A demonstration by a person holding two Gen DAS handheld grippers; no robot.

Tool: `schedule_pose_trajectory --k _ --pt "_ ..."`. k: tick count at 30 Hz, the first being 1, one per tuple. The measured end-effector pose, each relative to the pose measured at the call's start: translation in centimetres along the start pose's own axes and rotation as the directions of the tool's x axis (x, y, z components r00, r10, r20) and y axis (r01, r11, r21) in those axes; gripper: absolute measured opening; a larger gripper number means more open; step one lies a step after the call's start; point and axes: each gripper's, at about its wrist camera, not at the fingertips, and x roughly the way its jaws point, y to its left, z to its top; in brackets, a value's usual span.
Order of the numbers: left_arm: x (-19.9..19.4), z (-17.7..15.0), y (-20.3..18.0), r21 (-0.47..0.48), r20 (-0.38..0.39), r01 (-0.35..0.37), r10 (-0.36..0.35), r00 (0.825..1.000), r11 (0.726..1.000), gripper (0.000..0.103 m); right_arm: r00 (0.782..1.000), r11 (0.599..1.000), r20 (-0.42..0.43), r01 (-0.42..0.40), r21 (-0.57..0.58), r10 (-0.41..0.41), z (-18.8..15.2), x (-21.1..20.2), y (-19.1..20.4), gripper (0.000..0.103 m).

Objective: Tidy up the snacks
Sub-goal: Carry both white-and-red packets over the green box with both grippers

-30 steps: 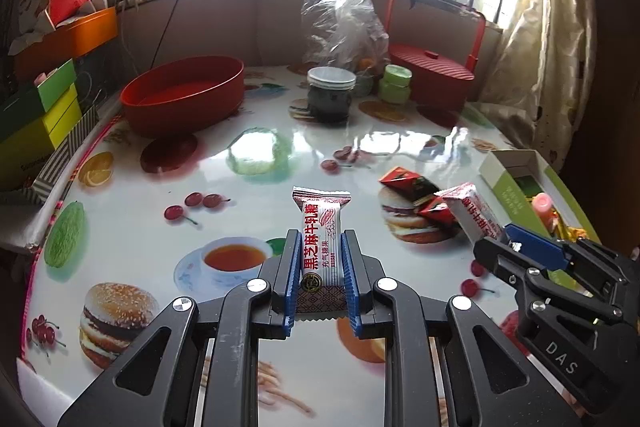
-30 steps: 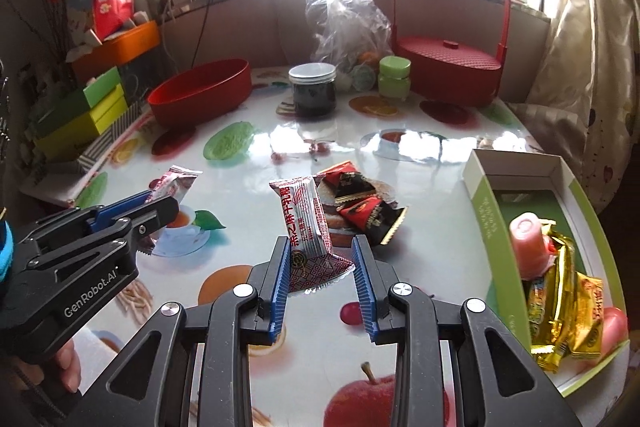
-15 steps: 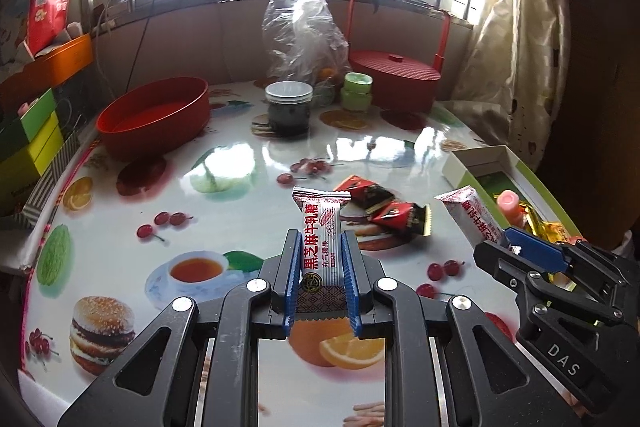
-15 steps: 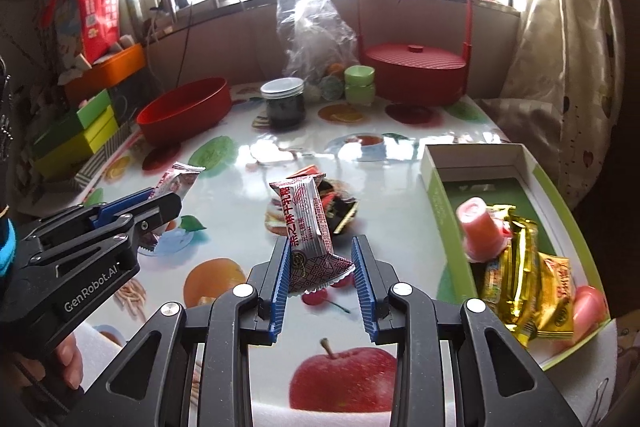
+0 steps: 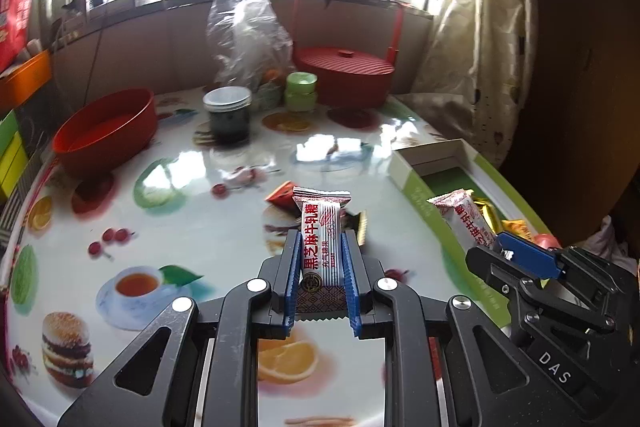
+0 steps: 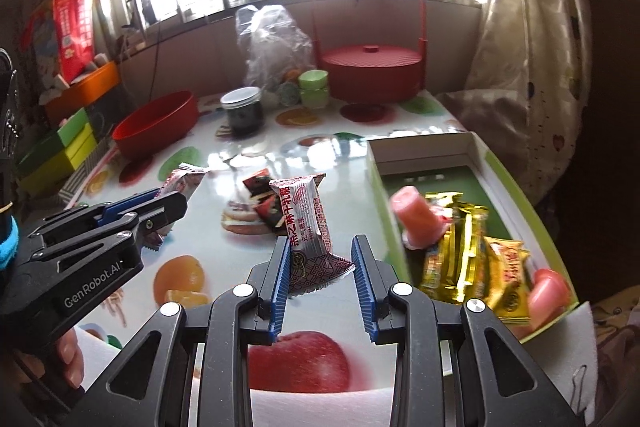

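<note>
My left gripper [image 5: 320, 251] is shut on a white nougat candy packet [image 5: 322, 239] with red print, held upright above the table. My right gripper [image 6: 321, 251] stands with its jaws spread; a second nougat packet [image 6: 310, 227] hangs tilted against the left pad, clear of the right pad. The green snack box [image 6: 516, 179] lies to the right and holds gold bars [image 6: 460, 247] and pink jelly cups [image 6: 412, 215]. The box also shows in the left wrist view [image 5: 420, 191]. Small red and black packets [image 6: 262, 199] lie on the table between the grippers.
A red bowl [image 5: 104, 131], a dark jar [image 5: 228, 115], a green cup [image 5: 301, 91], a plastic bag [image 5: 248, 35] and a red lidded basket [image 5: 344, 75] stand at the back. Coloured boxes [image 6: 60, 155] are stacked at the left. A curtain [image 6: 532, 47] hangs at the right.
Both grippers have moved right toward the green box. The right gripper's jaws have opened wider, and its packet now leans on the left pad only.
</note>
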Motion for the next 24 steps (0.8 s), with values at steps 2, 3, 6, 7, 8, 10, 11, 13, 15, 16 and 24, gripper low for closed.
schedule_pose_trajectory --k 2,3,6,7,8,10,11,13,15,16,24 --pt "0.2 0.3 -0.7 0.009 -0.001 0.019 -0.019 1.0 1.0 0.021 1.0 1.0 0.007 0.011 0.011 -0.011 0.0 -0.4 -0.7 0.029" --pt "0.3 0.5 -1.2 0.013 -0.002 0.026 -0.026 1.0 1.0 0.021 1.0 1.0 0.008 0.017 0.014 -0.017 0.0 -0.6 -1.0 0.029" --pt "0.7 0.8 -2.1 0.023 -0.006 0.047 -0.047 0.999 0.999 0.021 0.999 0.999 0.015 0.035 0.034 -0.036 0.0 -1.0 -2.2 0.029" --pt "0.9 1.0 -2.5 0.025 -0.01 0.058 -0.058 0.998 0.998 0.021 0.999 0.998 0.017 0.042 0.041 -0.043 0.0 -1.2 -2.6 0.029" --pt "1.0 1.1 -2.8 0.026 -0.012 0.065 -0.064 0.998 0.998 0.021 0.999 0.998 0.018 0.047 0.047 -0.048 0.0 -1.3 -2.9 0.029" --pt "1.4 1.3 -3.4 0.032 -0.017 0.072 -0.072 0.997 0.997 0.021 0.998 0.996 0.017 0.063 0.059 -0.064 -0.1 -1.5 -3.8 0.029" --pt "1.6 1.4 -3.5 0.033 -0.02 0.078 -0.078 0.997 0.996 0.021 0.997 0.995 0.016 0.07 0.064 -0.071 -0.2 -1.6 -4.2 0.029" --pt "1.9 1.7 -3.9 0.034 -0.025 0.09 -0.089 0.996 0.995 0.021 0.996 0.994 0.014 0.084 0.072 -0.085 -0.3 -1.8 -4.9 0.029" --pt "2.2 2.0 -4.4 0.031 -0.032 0.117 -0.116 0.993 0.993 0.021 0.995 0.992 0.012 0.097 0.08 -0.099 -0.4 -1.9 -5.6 0.029" --pt "2.4 2.1 -4.6 0.028 -0.036 0.131 -0.13 0.991 0.991 0.021 0.994 0.991 0.011 0.104 0.084 -0.106 -0.4 -2.0 -5.9 0.029" --pt "3.9 3.2 -6.7 0.042 -0.051 0.167 -0.165 0.985 0.985 0.021 0.988 0.981 -0.001 0.152 0.122 -0.153 -0.6 -2.1 -8.7 0.029"
